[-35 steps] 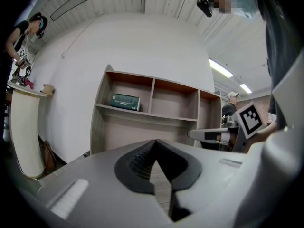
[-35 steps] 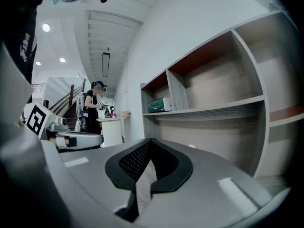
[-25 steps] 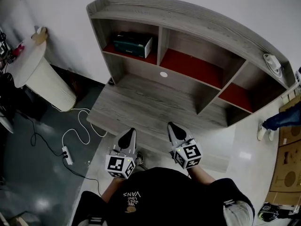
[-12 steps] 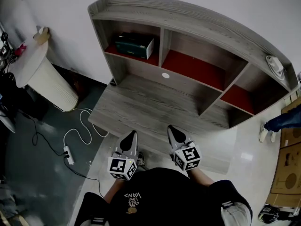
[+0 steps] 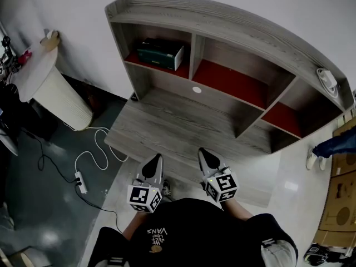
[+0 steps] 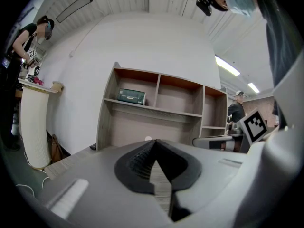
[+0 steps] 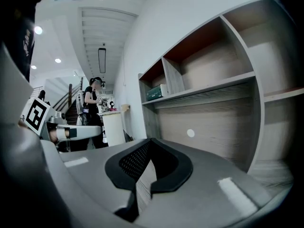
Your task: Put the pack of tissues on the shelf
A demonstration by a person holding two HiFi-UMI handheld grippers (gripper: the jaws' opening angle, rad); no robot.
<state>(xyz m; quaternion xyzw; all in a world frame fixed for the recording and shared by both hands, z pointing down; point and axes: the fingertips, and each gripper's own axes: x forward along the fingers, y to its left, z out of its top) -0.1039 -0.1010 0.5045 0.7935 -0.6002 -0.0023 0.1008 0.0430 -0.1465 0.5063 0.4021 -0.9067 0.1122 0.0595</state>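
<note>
A grey wooden shelf unit stood against the white wall, its upper part split into three compartments with red floors, above a broad desktop of the same wood. On the floor to its left stood a white rounded counter, near the unit but apart from it. The person stood at the near edge of the desktop and held both tools roughly level over that edge, pointed toward the far shelves. The left gripper had its jaws pressed together with nothing between them, and the right gripper, just beside it, was likewise closed and empty. The pack of tissues, a dark green box with a white end, lay on the red floor of the far left compartment, well apart from both grippers. A white cable curled over the dark floor near the left of the desktop and ran to a white power strip. A small white disc sat on the back panel below the shelves.
</note>
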